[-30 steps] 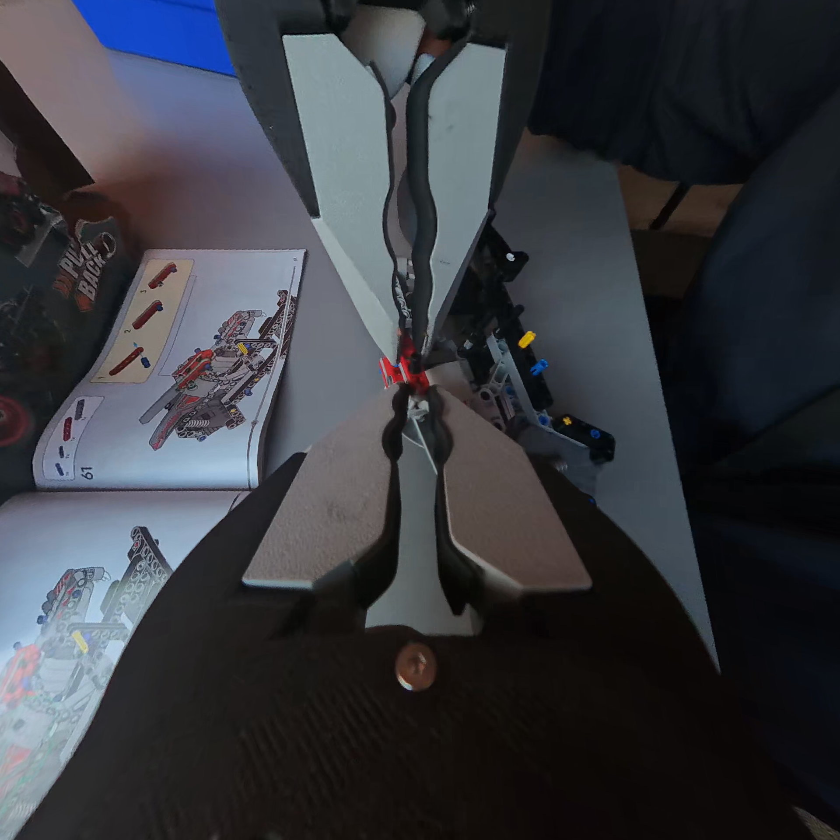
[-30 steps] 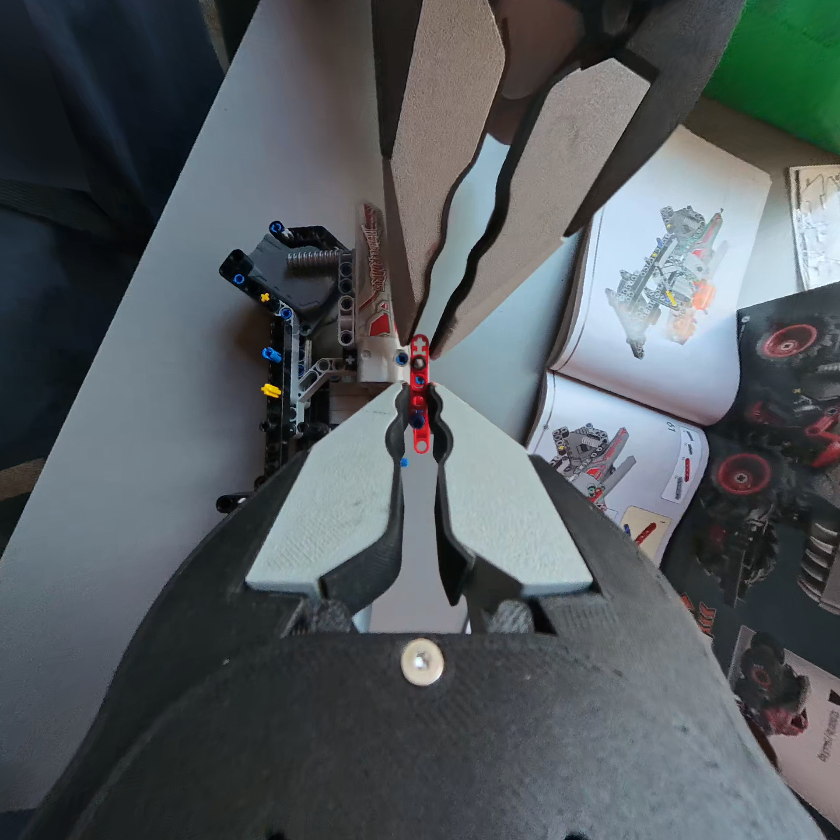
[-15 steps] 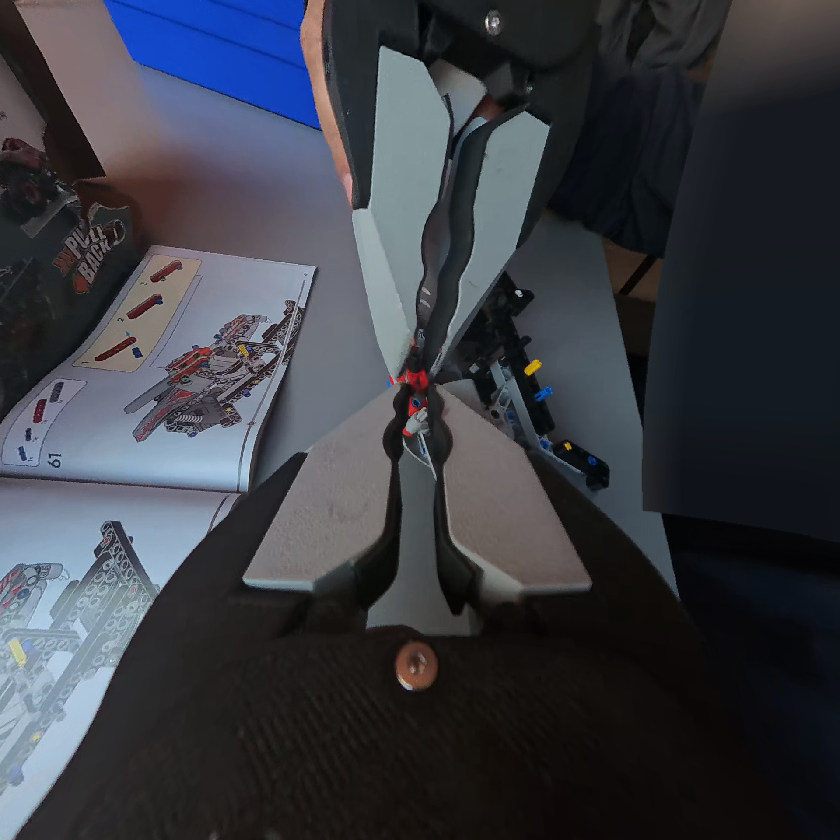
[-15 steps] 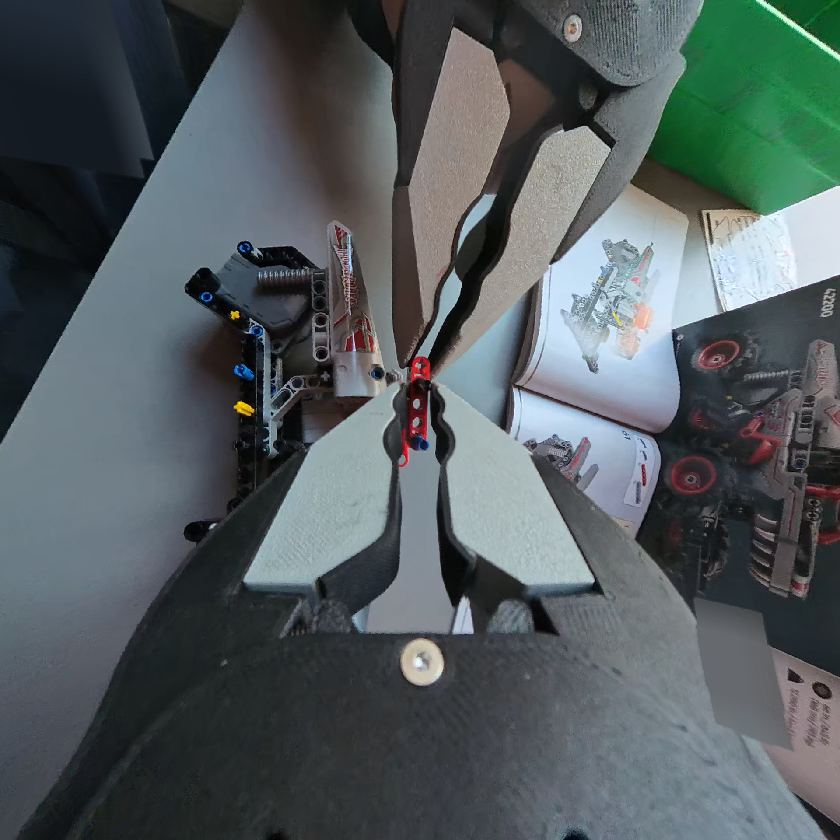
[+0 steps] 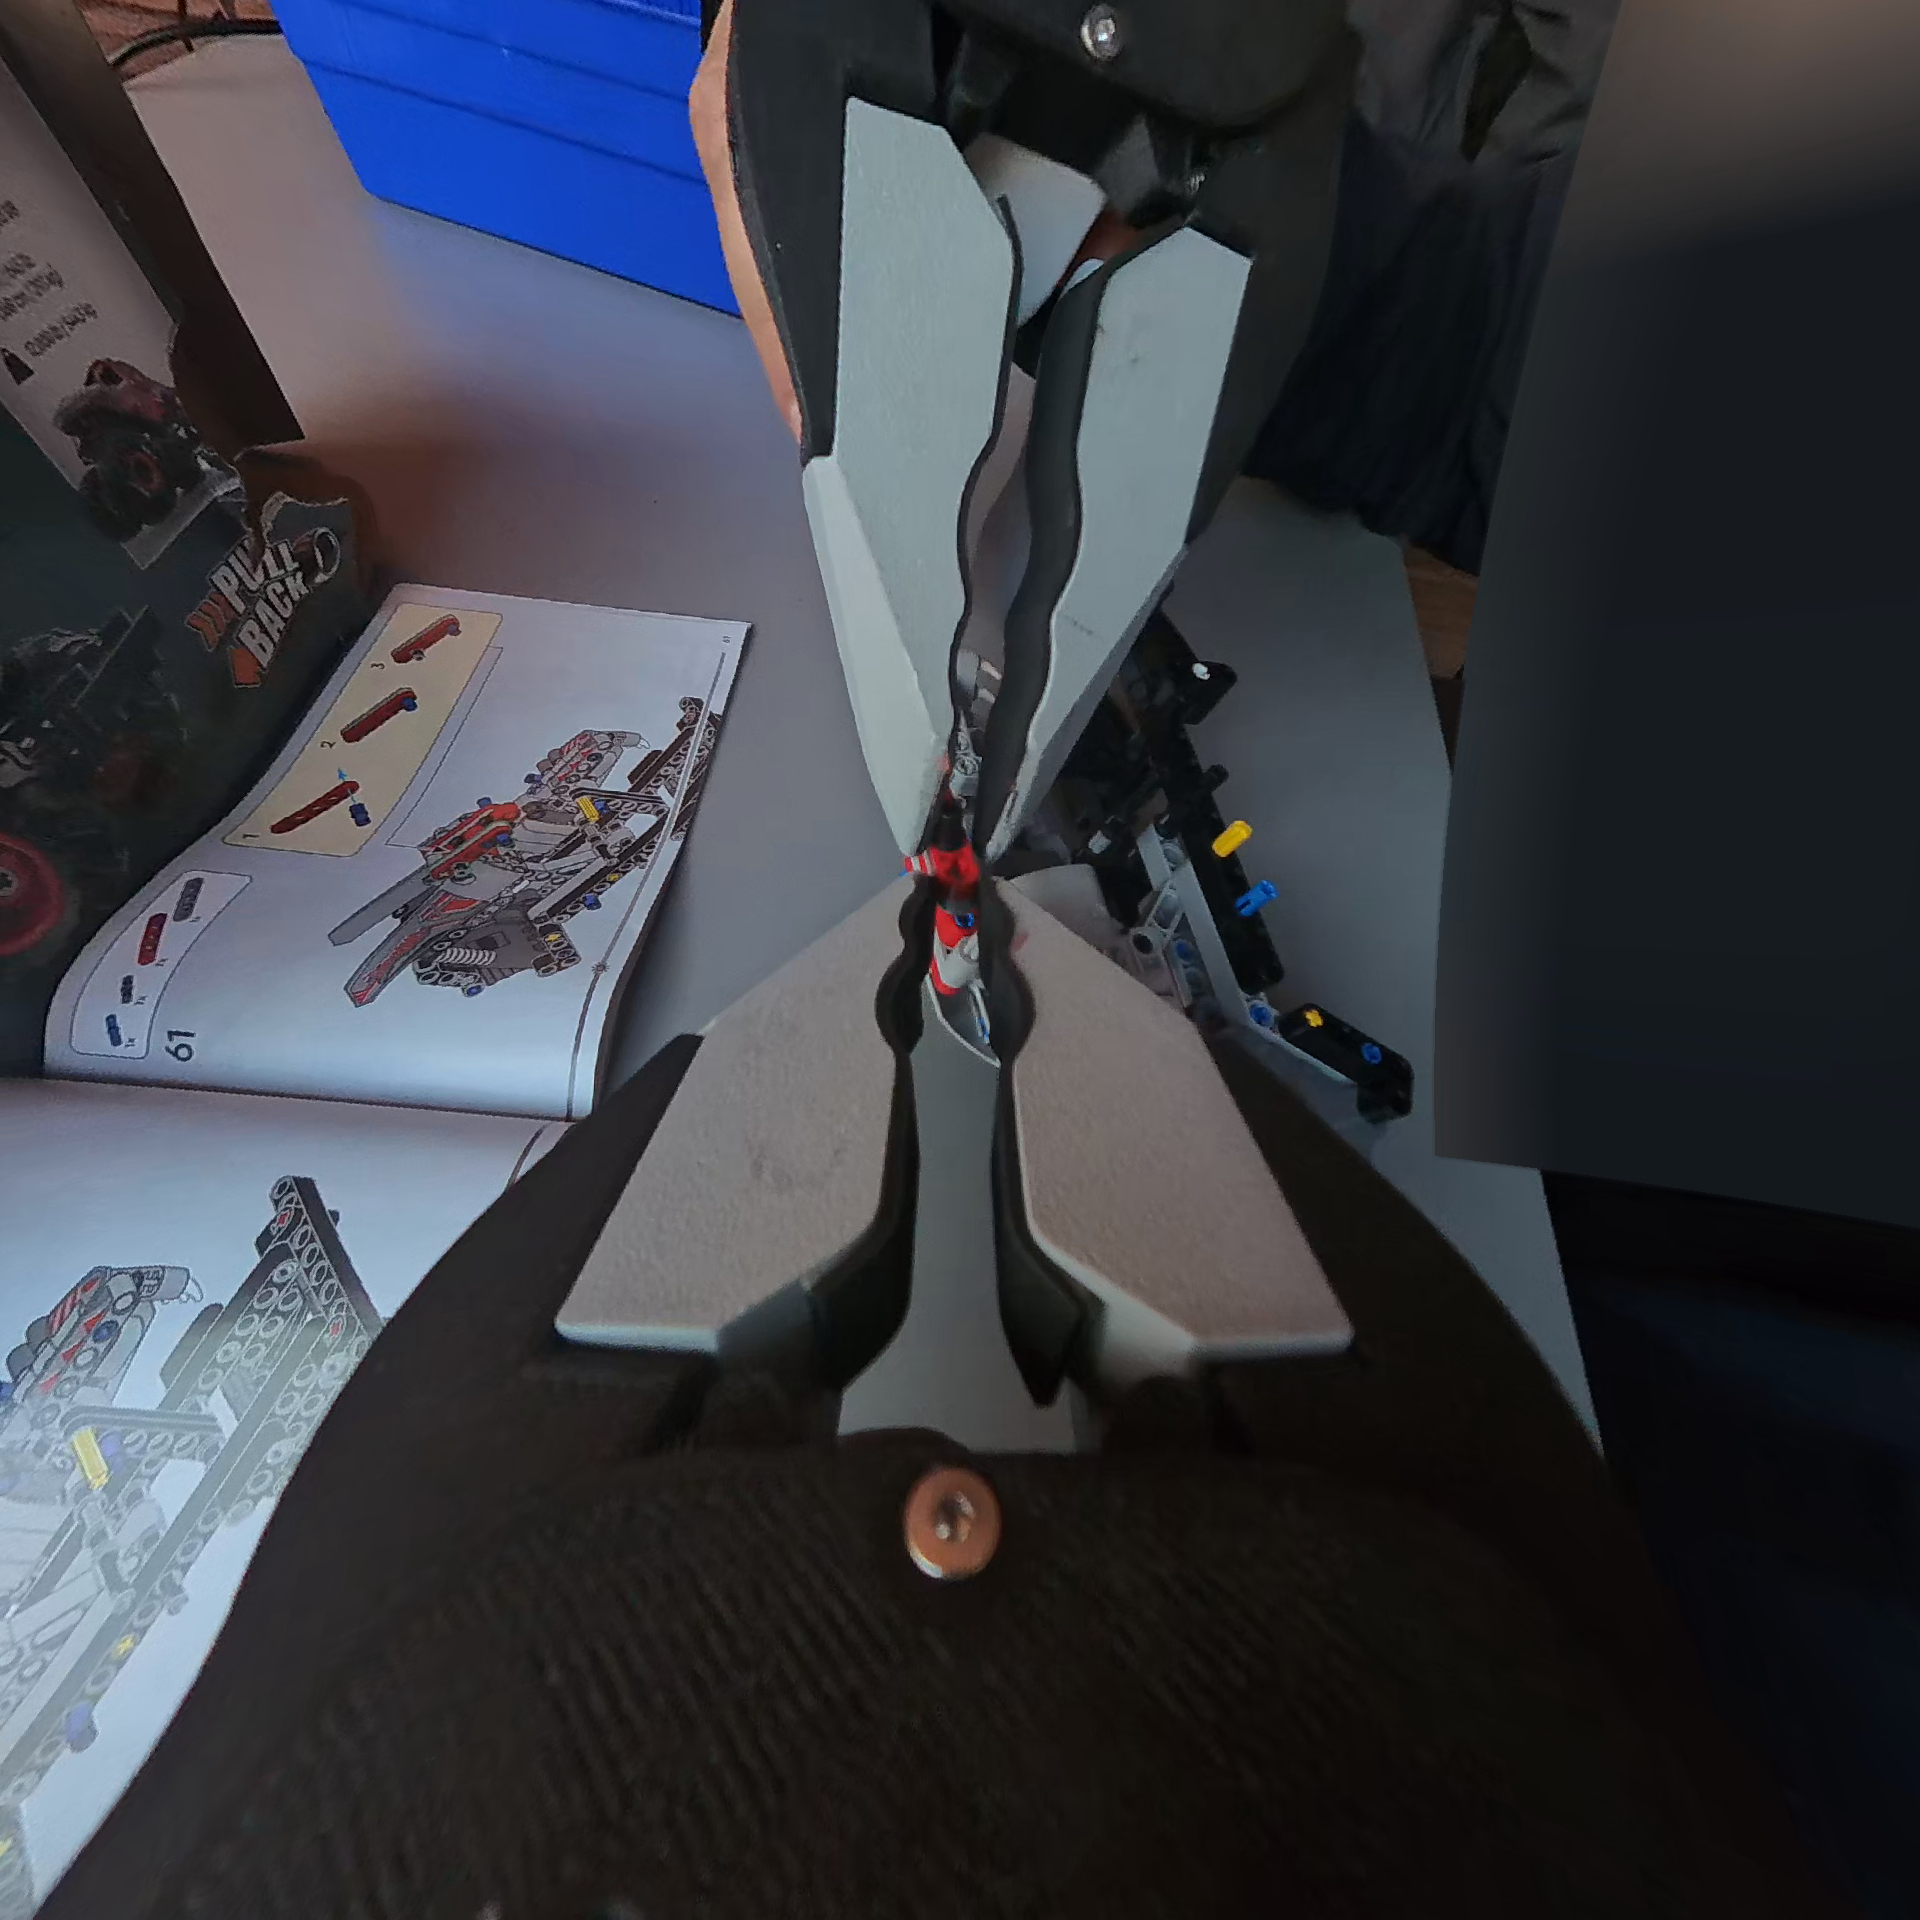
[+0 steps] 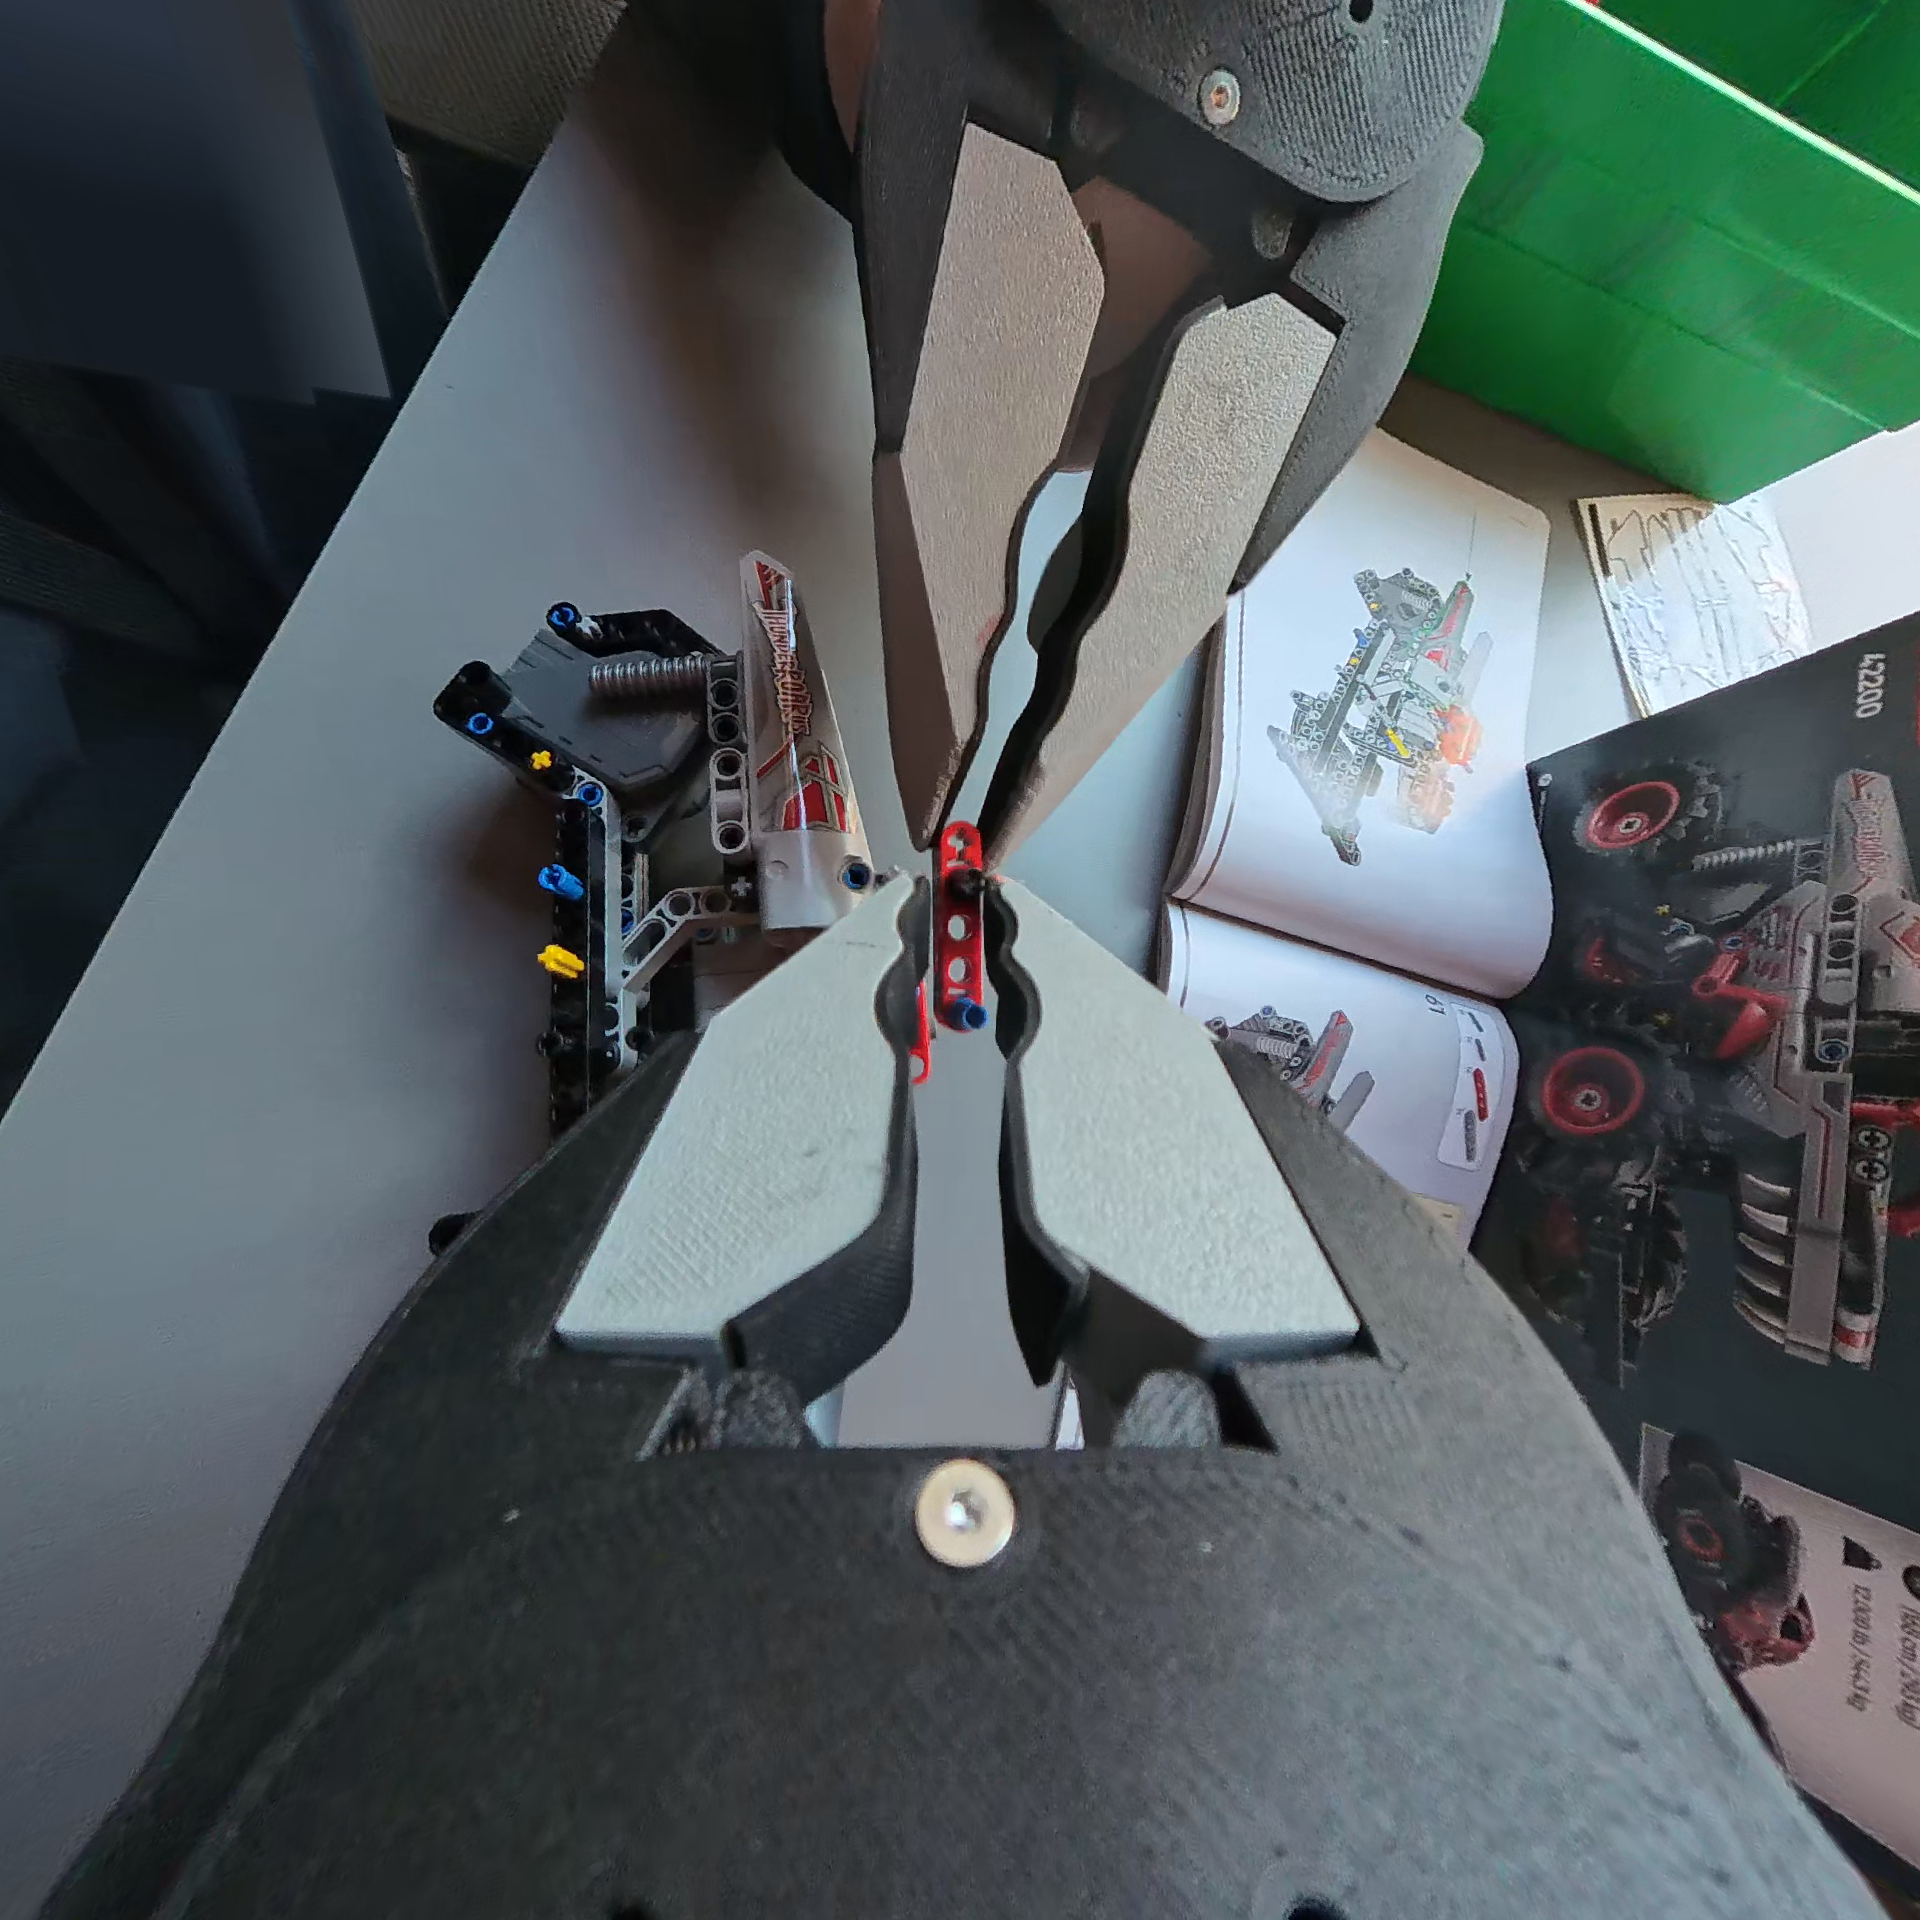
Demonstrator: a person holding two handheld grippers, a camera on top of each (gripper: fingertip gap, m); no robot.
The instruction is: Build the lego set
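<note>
Two grippers meet tip to tip above the grey table [image 6: 260,1091]. The right gripper [image 6: 961,914] is clamped on a red Technic beam [image 6: 958,940] with a blue pin [image 6: 971,1013] at its near end. The left gripper [image 5: 951,914] is pinched on the beam's other end, where a black pin [image 6: 968,883] sits. Half-built chassis [image 6: 644,810] lies just left of the tips, open instruction booklet [image 6: 1382,727] to the right, with the set's box [image 6: 1766,987] beside it.

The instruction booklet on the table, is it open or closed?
Open: the instruction booklet lies spread on the table, two printed pages showing.
</note>
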